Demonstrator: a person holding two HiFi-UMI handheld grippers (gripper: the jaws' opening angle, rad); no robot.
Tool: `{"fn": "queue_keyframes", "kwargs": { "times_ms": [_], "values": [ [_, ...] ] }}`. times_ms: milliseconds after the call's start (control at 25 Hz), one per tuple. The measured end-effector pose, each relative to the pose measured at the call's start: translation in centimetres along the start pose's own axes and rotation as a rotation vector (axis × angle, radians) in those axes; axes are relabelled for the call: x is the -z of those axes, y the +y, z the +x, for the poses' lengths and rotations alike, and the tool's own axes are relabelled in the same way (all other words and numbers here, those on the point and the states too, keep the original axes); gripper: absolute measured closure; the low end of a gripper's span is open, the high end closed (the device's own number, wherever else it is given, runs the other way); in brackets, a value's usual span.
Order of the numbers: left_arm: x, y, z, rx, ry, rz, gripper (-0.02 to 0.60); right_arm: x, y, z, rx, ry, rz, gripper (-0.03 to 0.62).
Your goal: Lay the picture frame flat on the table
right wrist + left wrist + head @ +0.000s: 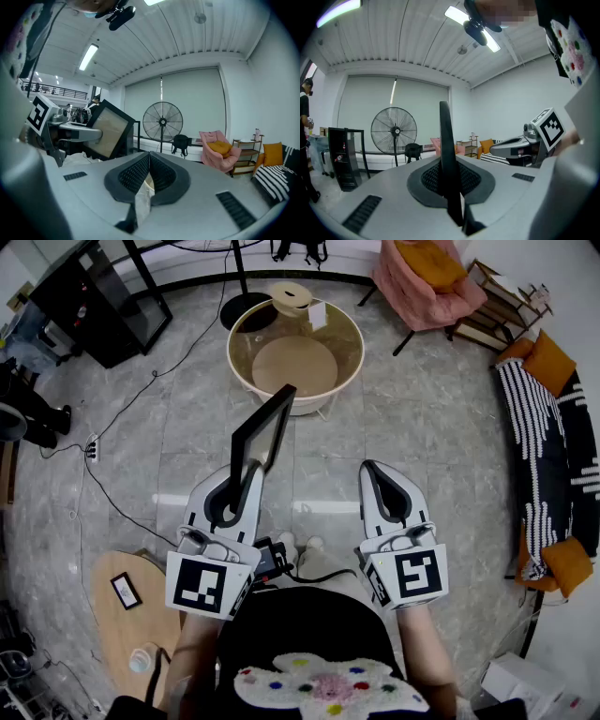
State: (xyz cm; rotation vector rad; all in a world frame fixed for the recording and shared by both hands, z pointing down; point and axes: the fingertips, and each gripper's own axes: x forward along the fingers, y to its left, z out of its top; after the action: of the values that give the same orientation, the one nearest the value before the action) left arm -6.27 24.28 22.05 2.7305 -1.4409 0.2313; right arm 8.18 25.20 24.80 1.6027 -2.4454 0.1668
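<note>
Black picture frame (263, 412) clamped in left gripper (248, 474); right gripper (373, 468) alongside, seemingly empty.

The round table (323, 401) stands on the floor, straight ahead of the person. A low round object (292, 296) sits at its far rim. A fan base (246, 307) is just behind the round table, to the left. An armchair (422, 277) stands behind it to the right, and a shelf unit (502, 306) further right. A sofa (553, 446) lies well to its right. A cabinet (94, 296) stands well to its left and behind. A power strip (92, 448) lies on the floor left of the round table, nearer the person.

In front of the round table's near side the picture frame (262, 432) stands tilted in the left gripper (246, 479). The right gripper (375, 470) is level with the left, further right. A side table (112, 634) stands well in front of the round table and to its left. It bears a small picture (125, 590) and a bottle (141, 660).
</note>
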Motion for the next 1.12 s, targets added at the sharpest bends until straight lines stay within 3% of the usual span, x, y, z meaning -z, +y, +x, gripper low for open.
{"fn": "queue_keyframes", "kwargs": {
  "times_ms": [400,600,1120],
  "values": [
    [0.2,0.6,0.3,0.011,0.003,0.003,0.552,0.0,0.4,0.7,0.005,0.004,0.003,0.560],
    [0.6,0.5,0.6,0.008,0.036,-0.051,0.552,0.1,0.1,0.8,0.012,0.004,0.006,0.560],
    [0.5,1.8,1.5,0.039,0.021,-0.046,0.552,-0.4,0.3,2.1,0.038,-0.010,0.029,0.560]
  ]
}}
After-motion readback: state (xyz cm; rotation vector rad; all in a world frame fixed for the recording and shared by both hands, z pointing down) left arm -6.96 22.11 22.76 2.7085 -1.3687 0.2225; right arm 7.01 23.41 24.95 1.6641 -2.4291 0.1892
